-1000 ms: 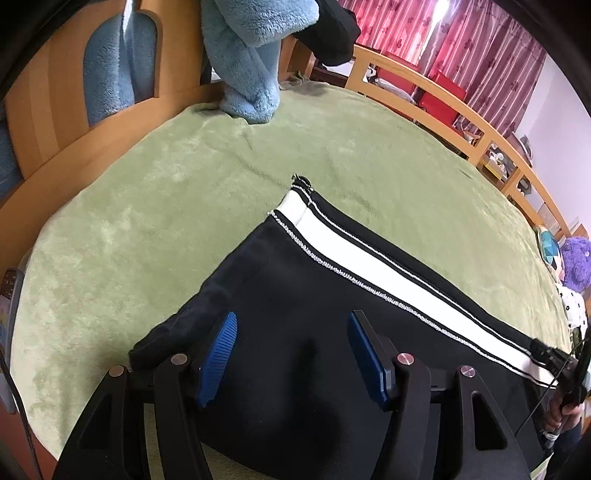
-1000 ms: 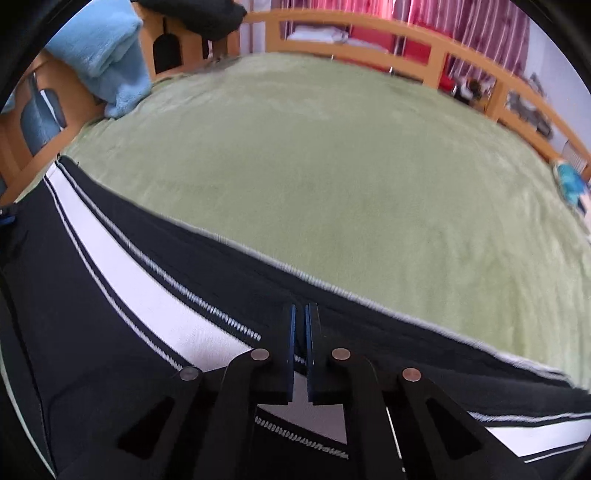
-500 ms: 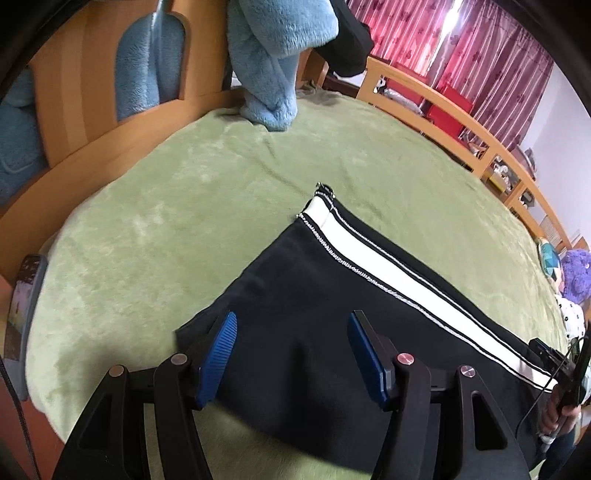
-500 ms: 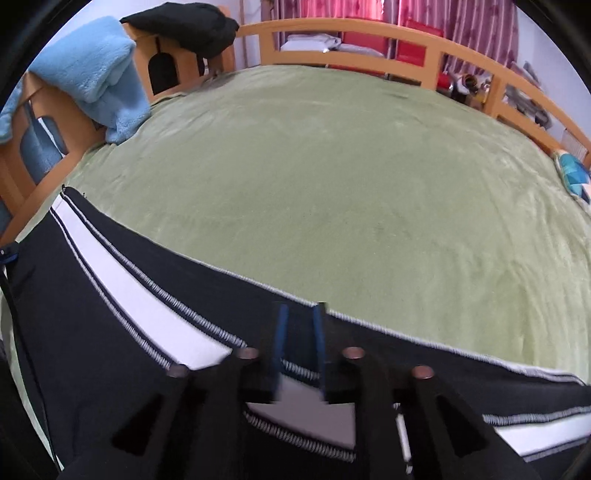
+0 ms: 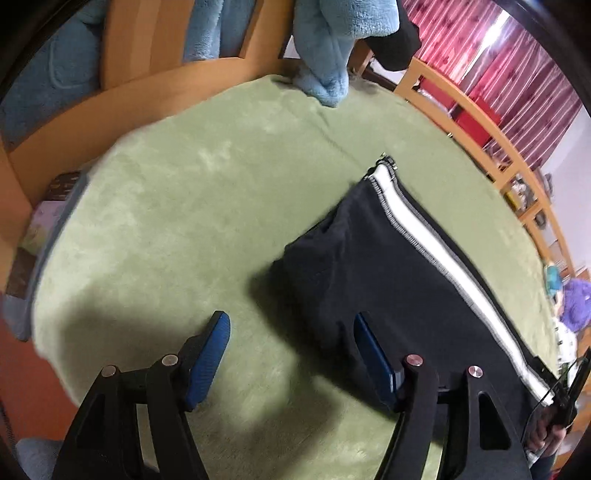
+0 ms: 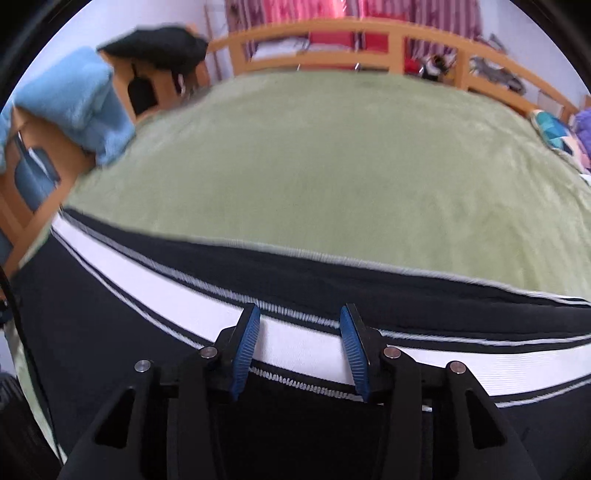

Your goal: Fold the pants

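The black pants with a white side stripe (image 5: 399, 280) lie flat on the soft green blanket (image 5: 192, 192) that covers the bed. The left gripper (image 5: 291, 328) hangs over the blanket at the pants' edge; its blue fingers (image 5: 208, 354) are far apart and opening, holding nothing. The right gripper (image 6: 300, 317) hangs over the white stripe; its blue fingers (image 6: 245, 345) are apart and opening too, with no cloth pinched. A fluffy light blue blanket (image 6: 79, 99) hangs on the wooden bed frame (image 6: 332, 35).
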Available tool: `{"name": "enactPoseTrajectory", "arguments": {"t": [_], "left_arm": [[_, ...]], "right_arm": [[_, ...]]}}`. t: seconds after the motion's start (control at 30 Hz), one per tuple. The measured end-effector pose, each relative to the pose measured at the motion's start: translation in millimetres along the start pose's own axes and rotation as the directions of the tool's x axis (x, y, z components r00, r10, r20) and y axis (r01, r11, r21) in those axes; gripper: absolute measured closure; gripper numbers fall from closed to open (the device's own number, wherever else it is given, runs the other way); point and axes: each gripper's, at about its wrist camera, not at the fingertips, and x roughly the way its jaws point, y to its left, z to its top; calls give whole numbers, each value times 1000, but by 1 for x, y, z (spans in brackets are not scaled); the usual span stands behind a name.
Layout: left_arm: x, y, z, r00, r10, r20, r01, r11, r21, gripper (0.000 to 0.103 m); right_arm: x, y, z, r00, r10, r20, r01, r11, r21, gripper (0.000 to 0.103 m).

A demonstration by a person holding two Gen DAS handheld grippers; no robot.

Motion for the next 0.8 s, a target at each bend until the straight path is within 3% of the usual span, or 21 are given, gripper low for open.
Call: {"name": "enactPoseTrajectory", "arguments": {"t": [0.07, 0.27, 0.4, 0.53, 0.57, 0.67, 0.8], "left_arm": [[13, 1, 4, 999, -28, -33, 27, 999, -46, 37], [38, 0, 16, 997, -83, -7, 81, 990, -117, 50], [53, 0, 22, 990, -139, -22, 134, 979, -153, 81], [33, -8, 33, 980, -199, 9, 199, 972, -129, 84], [23, -15, 35, 981, -191, 28, 192, 976, -101, 84], [-18, -63, 39, 985, -121, 126, 108, 989, 102, 84], [-80, -148, 31, 964, -155, 215, 79, 942, 327, 84]], "right_arm": [[-17, -2, -1, 1000, 3, 11, -4, 999, 32, 57], [-68, -9, -29, 998, -58, 32, 56, 996, 65, 53], [-93, -25, -60, 996, -88, 16, 84, 982, 171, 52], [-107, -41, -84, 991, -132, 13, 124, 953, 275, 52], [-111, -45, -88, 992, -128, 18, 116, 947, 299, 52], [-131, -55, -98, 990, -129, 58, 100, 929, 356, 52], [-158, -66, -103, 984, -130, 118, 79, 927, 366, 52]]}}
